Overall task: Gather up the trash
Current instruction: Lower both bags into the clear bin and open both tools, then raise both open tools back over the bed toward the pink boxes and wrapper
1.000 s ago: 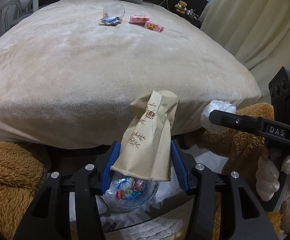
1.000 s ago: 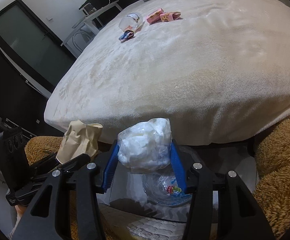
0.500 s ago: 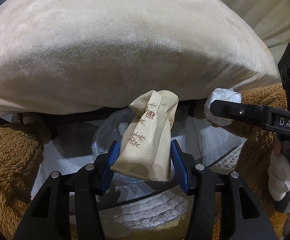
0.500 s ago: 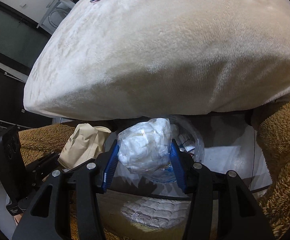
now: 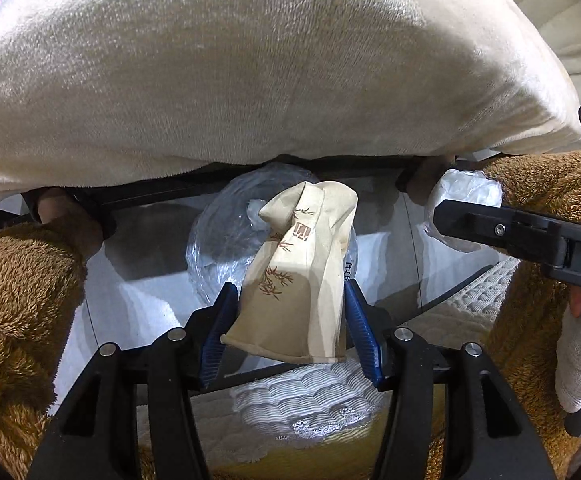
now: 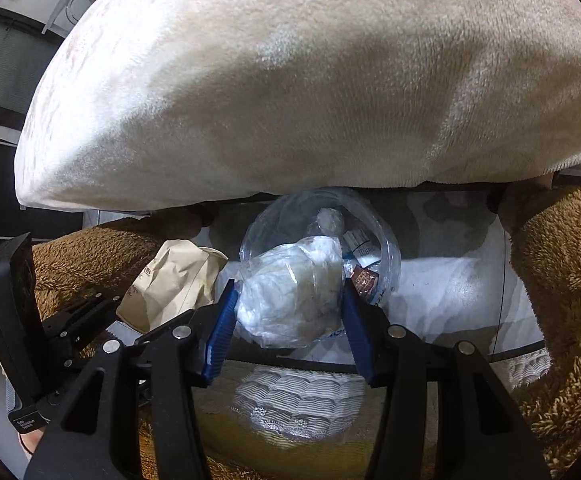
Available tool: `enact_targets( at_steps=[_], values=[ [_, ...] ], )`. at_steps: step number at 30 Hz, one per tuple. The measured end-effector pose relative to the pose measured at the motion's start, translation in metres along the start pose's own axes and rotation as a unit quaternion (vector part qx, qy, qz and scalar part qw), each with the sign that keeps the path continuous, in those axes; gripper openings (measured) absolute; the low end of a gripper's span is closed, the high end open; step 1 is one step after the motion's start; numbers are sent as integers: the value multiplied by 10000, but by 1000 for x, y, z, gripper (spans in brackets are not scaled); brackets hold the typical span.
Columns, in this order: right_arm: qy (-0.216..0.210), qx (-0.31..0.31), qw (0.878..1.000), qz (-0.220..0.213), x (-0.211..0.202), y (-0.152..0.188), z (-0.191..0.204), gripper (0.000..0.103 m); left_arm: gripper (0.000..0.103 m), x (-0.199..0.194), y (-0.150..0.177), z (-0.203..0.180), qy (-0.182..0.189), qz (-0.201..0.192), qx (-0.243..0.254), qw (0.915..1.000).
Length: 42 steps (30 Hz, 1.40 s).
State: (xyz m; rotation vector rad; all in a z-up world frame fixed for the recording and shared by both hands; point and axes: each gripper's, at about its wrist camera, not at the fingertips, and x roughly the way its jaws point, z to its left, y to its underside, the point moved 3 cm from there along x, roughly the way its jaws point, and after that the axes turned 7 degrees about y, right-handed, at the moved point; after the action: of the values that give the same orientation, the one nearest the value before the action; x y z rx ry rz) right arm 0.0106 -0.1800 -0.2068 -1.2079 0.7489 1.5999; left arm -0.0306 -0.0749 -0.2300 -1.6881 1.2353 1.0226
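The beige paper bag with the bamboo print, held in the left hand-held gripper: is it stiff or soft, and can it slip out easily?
The beige paper bag is probably soft and light: it is creased and its top folds over. The left hand-held gripper, whose jaws have just been opening a little, still has it between the blue pads, so it may soon slip down toward the clear plastic bag below.
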Motion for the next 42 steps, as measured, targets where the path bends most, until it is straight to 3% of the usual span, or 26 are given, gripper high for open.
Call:
enact_targets(
  at_steps=[4, 6, 18, 27, 33, 42],
  values=[
    [-59, 23, 10000, -18, -3, 0, -1, 54, 65, -3, 2, 0, -5, -37, 38, 10000],
    [-38, 26, 10000, -63, -5, -1, -3, 63, 67, -3, 2, -1, -59, -44, 26, 10000],
    [-59, 55, 9999, -113, -11, -3, -4, 63, 68, -9, 3, -3, -64, -200, -12, 9998],
    [-67, -62, 9987, -498, -26, 0, -1, 63, 68, -31, 4, -3, 13, -693, 50, 9976],
    [24, -475, 9894, -1371, -61, 6, 10, 63, 68, -61, 2, -9, 189, -1308, 317, 9907],
    [122, -862, 9551, -2832, -127, 4, 9, 63, 68, -119, -16, -20, 155, -2327, 948, 9678]
  ],
)
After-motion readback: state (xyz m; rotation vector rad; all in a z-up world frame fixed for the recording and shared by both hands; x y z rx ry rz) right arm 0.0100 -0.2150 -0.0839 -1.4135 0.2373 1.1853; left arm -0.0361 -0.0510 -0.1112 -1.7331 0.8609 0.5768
